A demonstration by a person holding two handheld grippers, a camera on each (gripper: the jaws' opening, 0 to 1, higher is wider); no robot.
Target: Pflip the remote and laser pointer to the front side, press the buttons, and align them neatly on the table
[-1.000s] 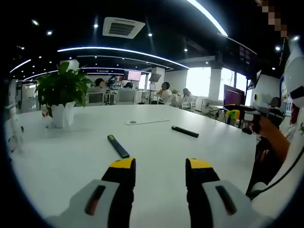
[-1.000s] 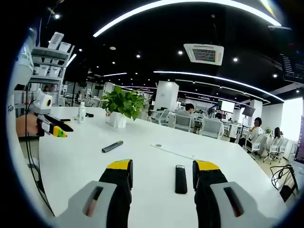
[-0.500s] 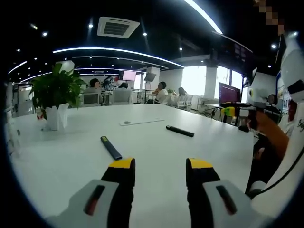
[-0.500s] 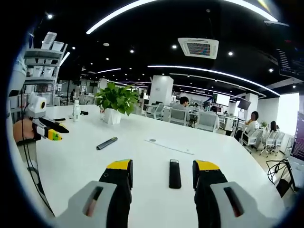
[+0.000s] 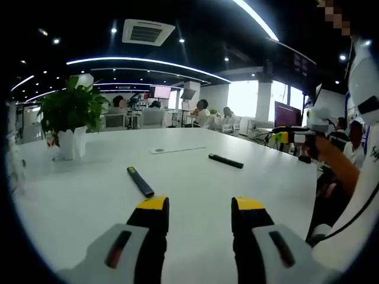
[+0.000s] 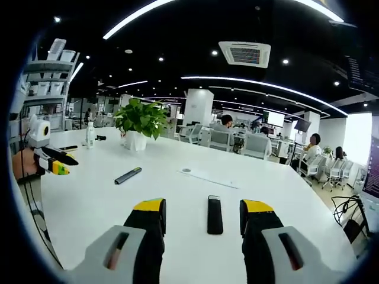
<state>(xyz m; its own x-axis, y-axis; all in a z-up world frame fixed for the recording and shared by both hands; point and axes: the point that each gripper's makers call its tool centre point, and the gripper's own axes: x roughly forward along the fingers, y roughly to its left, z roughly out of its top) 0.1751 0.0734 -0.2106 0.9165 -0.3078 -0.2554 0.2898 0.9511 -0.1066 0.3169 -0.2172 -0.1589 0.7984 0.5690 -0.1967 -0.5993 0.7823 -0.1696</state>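
Left gripper (image 5: 201, 208): we see its jaws spread wide, nothing between them, hovering above the white table (image 5: 195, 177). Just ahead of the left jaw lies the laser pointer (image 5: 140, 181), a slim dark stick with a yellowish far end, flat on the table and angled away to the left. Farther out, ahead and right of the right jaw, lies the remote (image 5: 225, 160), also flat, well apart from the pointer. Beyond both sits a thin flat white sheet (image 5: 176, 149). Far left stands a potted plant (image 5: 71, 118).

Right gripper (image 6: 201, 208): jaws likewise wide apart and empty, above the table (image 6: 284, 189). The remote (image 6: 214, 214) lies just ahead, in line with the gap between the jaws, lengthwise along our view; which face is up we cannot tell. The laser pointer (image 6: 128, 175) rests farther out, ahead and left of the left jaw. The potted plant (image 6: 140, 122) stands beyond it, and the sheet (image 6: 207, 176) lies past the remote. At far left the left gripper (image 6: 59, 163) shows in the person's hand (image 6: 23, 164).
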